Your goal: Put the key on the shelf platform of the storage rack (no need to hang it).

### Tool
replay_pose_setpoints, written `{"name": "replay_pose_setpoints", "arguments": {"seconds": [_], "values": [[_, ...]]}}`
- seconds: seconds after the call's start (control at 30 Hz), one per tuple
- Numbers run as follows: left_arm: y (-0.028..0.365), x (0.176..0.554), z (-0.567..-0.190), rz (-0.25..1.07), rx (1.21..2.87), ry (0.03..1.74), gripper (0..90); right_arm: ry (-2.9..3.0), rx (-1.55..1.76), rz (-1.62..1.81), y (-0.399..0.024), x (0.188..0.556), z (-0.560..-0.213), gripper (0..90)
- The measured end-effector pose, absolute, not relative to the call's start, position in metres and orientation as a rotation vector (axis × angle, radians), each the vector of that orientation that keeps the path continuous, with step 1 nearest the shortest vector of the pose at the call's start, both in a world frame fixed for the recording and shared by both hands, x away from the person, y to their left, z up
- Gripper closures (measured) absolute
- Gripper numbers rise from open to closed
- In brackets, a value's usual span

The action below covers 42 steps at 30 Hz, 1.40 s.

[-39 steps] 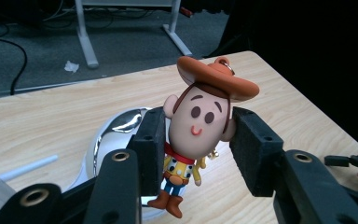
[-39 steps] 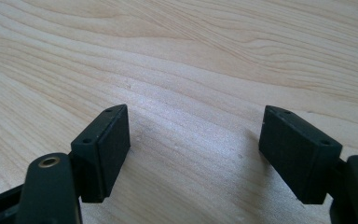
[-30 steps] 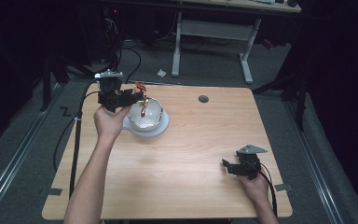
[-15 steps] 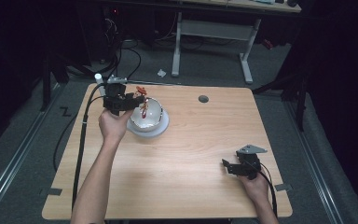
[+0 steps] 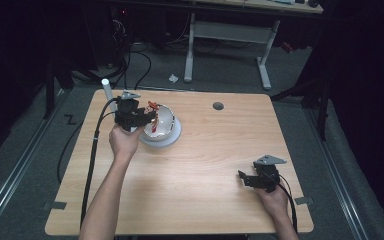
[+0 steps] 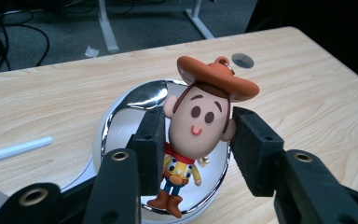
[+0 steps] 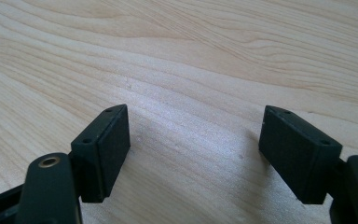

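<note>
A small cowboy figure (image 6: 196,126) with a brown hat, a yellow shirt and brown boots hangs over a shiny white bowl (image 6: 135,105). My left gripper (image 6: 193,133) is shut on the figure's big head, one pad at each side. In the high view the left gripper (image 5: 147,119) sits at the bowl's (image 5: 167,131) left rim, with the figure (image 5: 153,122) inside the rim line. My right gripper (image 5: 242,176) rests low near the table's front right corner. In the right gripper view its jaws (image 7: 193,140) stand wide apart over bare wood, open with nothing between them.
The wooden table (image 5: 195,165) has a round grommet hole (image 5: 218,106) at the back. A white stick (image 5: 107,90) lies by the back left corner. A black cable (image 5: 92,160) trails from the left gripper along the left edge. Desk legs and cables stand on the floor behind.
My left gripper has come down with the figure, from above the bowl to the level of its rim. The right gripper has not moved.
</note>
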<state>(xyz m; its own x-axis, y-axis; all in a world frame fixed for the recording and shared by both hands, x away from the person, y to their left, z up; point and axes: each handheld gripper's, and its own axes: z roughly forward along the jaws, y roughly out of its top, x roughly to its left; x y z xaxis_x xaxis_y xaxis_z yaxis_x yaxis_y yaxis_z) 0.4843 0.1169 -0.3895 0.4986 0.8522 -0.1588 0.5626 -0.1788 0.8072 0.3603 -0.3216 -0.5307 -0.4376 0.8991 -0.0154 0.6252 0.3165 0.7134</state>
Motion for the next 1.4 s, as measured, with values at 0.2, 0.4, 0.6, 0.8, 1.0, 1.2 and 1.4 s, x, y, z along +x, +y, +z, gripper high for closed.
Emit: {"name": "replay_pose_setpoints", "arguments": {"seconds": [0.2,0.4,0.6,0.8,1.0,1.2,1.4], "values": [[0.114,0.491,-0.397,0.393,1.863,1.191,56.9,2.177,1.347,0.901,-0.322,0.360,-0.531,24.6],[0.113,0.495,-0.408,0.364,1.854,1.203,56.8,2.177,1.348,0.901,-0.322,0.360,-0.531,24.7],[0.108,0.497,-0.420,0.342,1.854,1.215,56.8,2.177,1.348,0.901,-0.322,0.360,-0.531,24.6],[0.100,0.504,-0.430,0.340,1.876,1.232,56.8,2.177,1.347,0.901,-0.322,0.360,-0.531,24.6],[0.094,0.507,-0.440,0.318,1.902,1.228,56.9,2.177,1.350,0.901,-0.322,0.360,-0.531,24.6],[0.087,0.509,-0.447,0.325,1.940,1.233,56.8,2.177,1.348,0.901,-0.321,0.361,-0.531,24.6],[0.081,0.512,-0.457,0.308,1.968,1.235,56.5,2.178,1.346,0.901,-0.321,0.361,-0.531,24.7]]}}
